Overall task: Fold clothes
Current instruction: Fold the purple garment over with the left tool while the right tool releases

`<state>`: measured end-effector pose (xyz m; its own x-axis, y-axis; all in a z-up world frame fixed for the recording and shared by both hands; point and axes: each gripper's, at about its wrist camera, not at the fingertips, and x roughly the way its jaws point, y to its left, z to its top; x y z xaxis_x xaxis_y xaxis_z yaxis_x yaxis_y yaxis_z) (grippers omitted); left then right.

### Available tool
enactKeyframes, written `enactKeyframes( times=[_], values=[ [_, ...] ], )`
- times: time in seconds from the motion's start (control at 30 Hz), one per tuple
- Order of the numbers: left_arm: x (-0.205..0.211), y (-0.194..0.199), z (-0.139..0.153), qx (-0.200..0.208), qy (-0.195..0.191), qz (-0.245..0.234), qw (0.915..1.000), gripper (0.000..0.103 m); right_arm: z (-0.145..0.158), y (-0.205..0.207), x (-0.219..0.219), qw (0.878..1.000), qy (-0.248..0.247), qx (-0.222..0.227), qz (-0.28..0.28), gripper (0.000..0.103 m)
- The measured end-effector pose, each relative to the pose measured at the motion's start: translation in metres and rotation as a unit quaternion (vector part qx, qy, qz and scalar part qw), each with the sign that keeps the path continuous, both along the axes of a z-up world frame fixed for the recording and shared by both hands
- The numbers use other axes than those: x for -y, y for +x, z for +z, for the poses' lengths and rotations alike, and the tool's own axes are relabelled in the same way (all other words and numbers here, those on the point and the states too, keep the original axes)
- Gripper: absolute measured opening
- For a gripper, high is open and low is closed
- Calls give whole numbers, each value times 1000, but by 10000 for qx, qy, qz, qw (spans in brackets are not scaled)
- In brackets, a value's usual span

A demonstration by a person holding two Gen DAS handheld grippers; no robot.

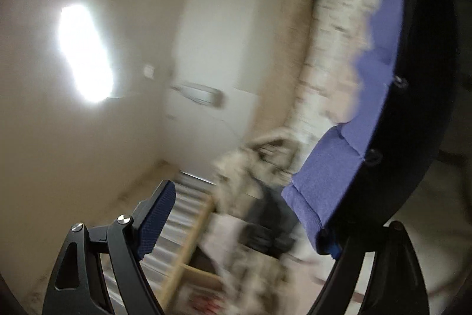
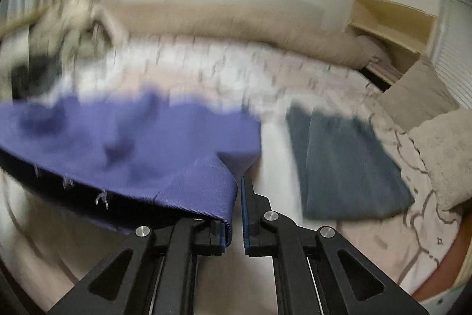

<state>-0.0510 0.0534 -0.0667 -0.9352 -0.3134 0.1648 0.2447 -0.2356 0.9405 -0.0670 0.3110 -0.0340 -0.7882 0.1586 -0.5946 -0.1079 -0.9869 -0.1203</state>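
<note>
nearest the lens in the right wrist view, the right gripper (image 2: pixel 237 214) is seen with its two blue pads drawn almost together; a doubled edge of the purple garment (image 2: pixel 126 135) is draped over the left pad and runs down into the narrow slot, so it is judged to be pinched there, though a thin gap shows beside it. from that hold the cloth is carried away to the left, lifted clear of the bed (image 2: pixel 419 226), with a dark lining and a few loose threads shown along its near hem.

in the left wrist view the left gripper (image 1: pixel 244 226) is held wide apart. the same purple garment (image 1: pixel 330 167) is laid over the right finger, hem and dark lining against it; whether it is merely hung there cannot be told. both views are smeared by motion.

a dark blue folded piece (image 2: pixel 351 167) lies flat on the patterned bedcover, to the right of the purple one, and a blurred heap of pale and dark clothes (image 2: pixel 53 31) is seen at the far left.

the fabric is judged light, soft and limp, ribbed enough not to slip, and prone to sagging between holds. it would best be taken at the hemmed edge or a corner, where the doubled layers give the pads something to bite.
</note>
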Motion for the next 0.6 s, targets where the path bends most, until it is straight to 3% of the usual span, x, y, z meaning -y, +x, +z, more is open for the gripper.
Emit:
enactKeyframes(
  times=[0.13,0.37,0.53,0.6],
  values=[
    [3,-10,76,-1076,-504,-153,9928,86,105,-10,-12,9897,-928,-1079,-171,5],
    [21,-39,158,-450,-382,-433,9973,86,234,6,-20,9680,-1695,-1850,107,5],
    [34,-60,216,-1,-294,-632,9976,86,261,-34,1,9838,-1091,-1390,309,5],
    [38,-86,229,81,-205,-481,9986,86,255,-59,11,9887,-876,-1180,286,5]
  ],
)
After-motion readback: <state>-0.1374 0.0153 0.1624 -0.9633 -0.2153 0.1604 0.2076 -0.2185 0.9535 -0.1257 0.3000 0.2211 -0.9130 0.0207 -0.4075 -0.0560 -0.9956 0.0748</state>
